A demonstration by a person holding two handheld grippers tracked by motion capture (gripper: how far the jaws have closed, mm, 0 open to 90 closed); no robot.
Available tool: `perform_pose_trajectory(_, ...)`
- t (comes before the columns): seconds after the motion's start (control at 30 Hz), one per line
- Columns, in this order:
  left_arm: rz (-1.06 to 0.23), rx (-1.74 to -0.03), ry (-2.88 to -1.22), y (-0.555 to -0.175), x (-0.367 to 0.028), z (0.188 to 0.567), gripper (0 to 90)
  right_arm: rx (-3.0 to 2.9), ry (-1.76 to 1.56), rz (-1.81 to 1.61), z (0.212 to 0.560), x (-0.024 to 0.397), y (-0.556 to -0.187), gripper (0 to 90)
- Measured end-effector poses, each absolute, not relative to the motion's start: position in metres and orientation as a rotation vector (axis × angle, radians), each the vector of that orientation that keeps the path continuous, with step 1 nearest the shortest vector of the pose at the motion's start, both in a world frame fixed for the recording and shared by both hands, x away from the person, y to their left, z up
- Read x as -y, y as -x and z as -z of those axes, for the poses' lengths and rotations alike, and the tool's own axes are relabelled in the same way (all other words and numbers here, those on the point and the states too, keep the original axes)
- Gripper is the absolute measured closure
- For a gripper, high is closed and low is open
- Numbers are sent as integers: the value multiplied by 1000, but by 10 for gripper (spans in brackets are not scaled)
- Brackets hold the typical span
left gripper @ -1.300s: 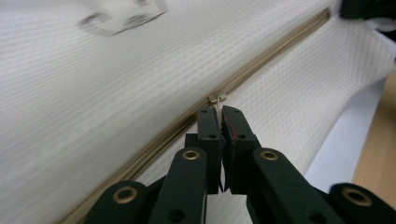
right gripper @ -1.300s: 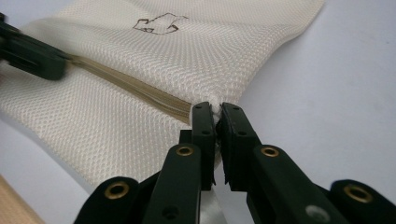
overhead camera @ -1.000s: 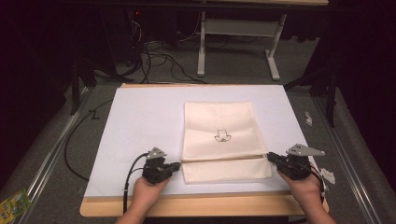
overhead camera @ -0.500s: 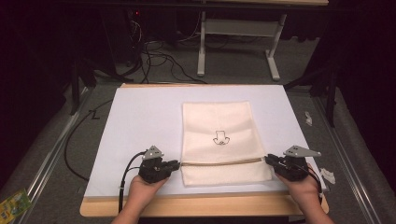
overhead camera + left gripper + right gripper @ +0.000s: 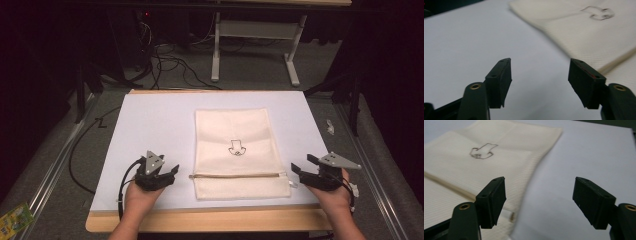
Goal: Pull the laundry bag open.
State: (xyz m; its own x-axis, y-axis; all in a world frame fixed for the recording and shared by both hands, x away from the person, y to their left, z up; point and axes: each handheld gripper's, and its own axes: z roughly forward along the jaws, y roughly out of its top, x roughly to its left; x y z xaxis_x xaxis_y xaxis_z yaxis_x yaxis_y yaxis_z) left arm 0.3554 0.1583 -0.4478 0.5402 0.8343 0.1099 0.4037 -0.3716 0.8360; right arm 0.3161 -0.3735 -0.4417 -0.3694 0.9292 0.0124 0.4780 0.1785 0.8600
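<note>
We see a wooden table (image 5: 210, 220) topped by a white mat (image 5: 150, 125). A cream zip pouch (image 5: 235, 130) lies flat at mat centre, long axis running near to far, with a small line drawing (image 5: 236, 148) on it and the zipper (image 5: 235, 175) running left-right across its near end. The 2 claws flank that zipper line. The left gripper (image 5: 167, 173) sits just left of the pouch's near-left edge, jaws spread, holding nothing. The right gripper (image 5: 299, 171) sits just right of the zipper's end, jaws apart, empty. We judge the right one nearer: in its own view the small metal zipper pull (image 5: 512, 216) lies right beside its left jaw.
</note>
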Motion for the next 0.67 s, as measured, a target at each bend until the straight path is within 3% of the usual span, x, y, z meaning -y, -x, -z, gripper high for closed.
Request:
perform_pose_trajectory(0.2, -630, -1108, -1830, -357, -193, 443, 287, -1792, -1402, -1157, 438, 412, -311, 185)
perform_pose_trajectory(0.67, -624, -1075, -1859, -358, -186, 445, 262, -1881, -1343, -1092, 443, 393, -313, 169)
